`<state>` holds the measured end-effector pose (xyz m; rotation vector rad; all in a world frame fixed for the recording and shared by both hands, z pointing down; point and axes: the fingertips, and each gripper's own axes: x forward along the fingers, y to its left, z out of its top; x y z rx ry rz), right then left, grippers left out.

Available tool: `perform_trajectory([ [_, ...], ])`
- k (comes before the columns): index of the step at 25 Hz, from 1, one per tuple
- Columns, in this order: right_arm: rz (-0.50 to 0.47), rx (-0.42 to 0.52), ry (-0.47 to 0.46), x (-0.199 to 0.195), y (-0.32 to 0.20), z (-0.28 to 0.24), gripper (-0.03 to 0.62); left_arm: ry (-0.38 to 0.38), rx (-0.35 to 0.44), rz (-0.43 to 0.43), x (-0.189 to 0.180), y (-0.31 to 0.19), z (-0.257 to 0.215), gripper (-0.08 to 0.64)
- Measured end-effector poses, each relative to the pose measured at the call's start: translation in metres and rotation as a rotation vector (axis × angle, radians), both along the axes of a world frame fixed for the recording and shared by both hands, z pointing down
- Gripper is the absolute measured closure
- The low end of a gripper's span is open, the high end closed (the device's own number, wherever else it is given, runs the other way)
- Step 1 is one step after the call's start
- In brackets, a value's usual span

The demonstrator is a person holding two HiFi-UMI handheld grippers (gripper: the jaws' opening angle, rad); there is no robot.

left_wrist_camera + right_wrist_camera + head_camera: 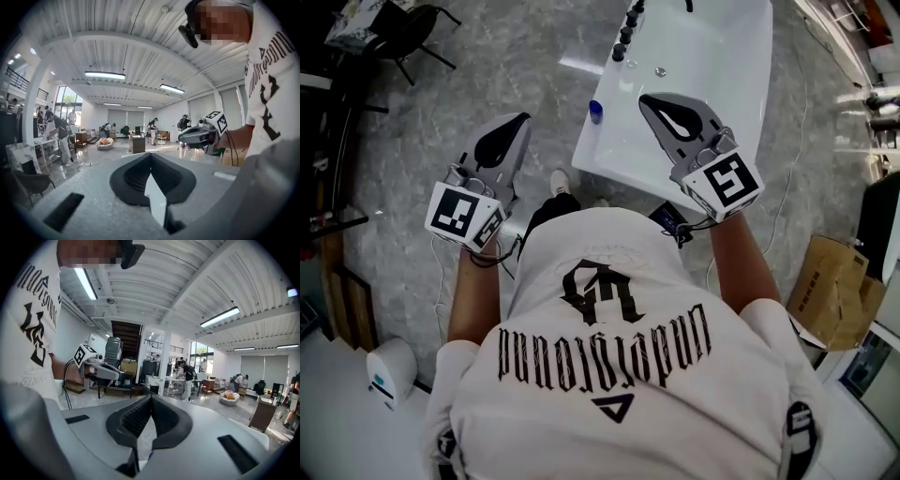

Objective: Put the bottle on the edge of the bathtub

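Filling the bottom of the head view, the person's white printed shirt [619, 309] hides the near end of the bathtub [712, 66], and the top of the frame cuts off the tub's far end. Small and hard to make out, the bottle [595, 112] shows as a blue shape with a paler top. It sits on the tub's left rim, at the outer edge beside the grey marbled floor [516, 66]; whether it stands upright I cannot tell. Nothing touches it. Farther along the same rim is a row of dark taps [624, 34], partly cut off. The right gripper [645, 97] hangs over the tub, near the bottle but apart from it, with its fingers closed tip to tip on nothing. The left gripper [523, 118] hangs over the floor, on the bottle's other side and farther off, its fingers likewise pressed together and empty. A cardboard box [830, 281] lies off to the right.
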<state>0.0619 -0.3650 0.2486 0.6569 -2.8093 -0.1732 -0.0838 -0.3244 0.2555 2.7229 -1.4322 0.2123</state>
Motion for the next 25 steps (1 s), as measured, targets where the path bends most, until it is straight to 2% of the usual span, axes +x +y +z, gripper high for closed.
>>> perform_trajectory([
  [8, -0.002, -0.004, -0.039, 0.004, 0.005, -0.013, 0.578, -0.002, 0.054, -0.027, -0.005, 0.007, -0.026, 0.545],
  [17, -0.066, -0.026, -0.039, -0.002, 0.02, -0.008, 0.578, 0.01, -0.017, -0.07, -0.001, 0.038, -0.014, 0.545],
  [25, -0.065, -0.032, -0.047, -0.018, 0.048, -0.004, 0.578, -0.015, -0.053, -0.047, -0.012, 0.065, -0.002, 0.545],
])
